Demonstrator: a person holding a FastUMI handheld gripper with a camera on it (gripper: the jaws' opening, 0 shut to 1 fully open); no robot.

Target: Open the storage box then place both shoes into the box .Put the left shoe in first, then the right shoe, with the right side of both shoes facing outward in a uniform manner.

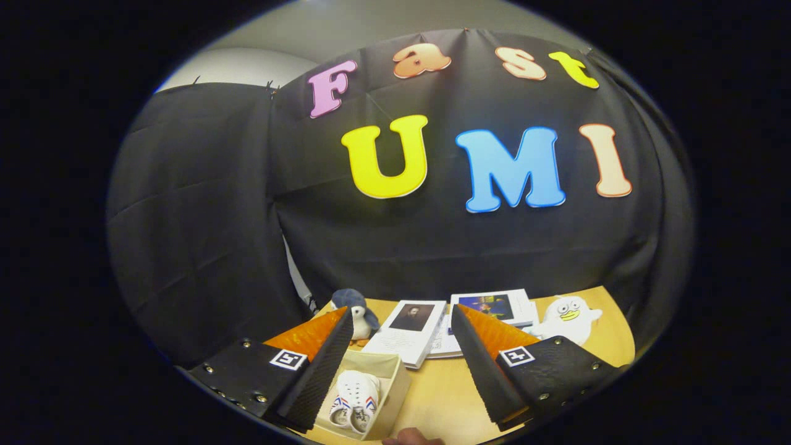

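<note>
White shoes [354, 402], 2 of them as far as I can count, lie side by side inside the storage box [395, 386], toes pointing away from me, each with a red and blue stripe on its flank and rows of small holes over the top. I see the box as a pale cream, open-topped carton sitting on the wooden surface [439, 395], with its lid nowhere over the opening. My tool [400, 321] hangs above the surface with its 2 fingers spread wide and nothing between them; the left finger overlaps the box's left edge, so the box and shoes sit low between the fingers, nearer the left one. At the very near edge of the surface, between the fingers, I can make out part of 1 hand [413, 438].

Beyond the box lie 2 printed items: 1 booklet [408, 330] with a dark portrait on its cover, just past the box's far corner, and 1 book [494, 307] with a dark blue picture, further right, with some paper between them. 2 soft toys stand at the back: 1 grey penguin [353, 307] by the left fingertip and 1 white duck-faced plush [568, 316] past the right finger.
</note>
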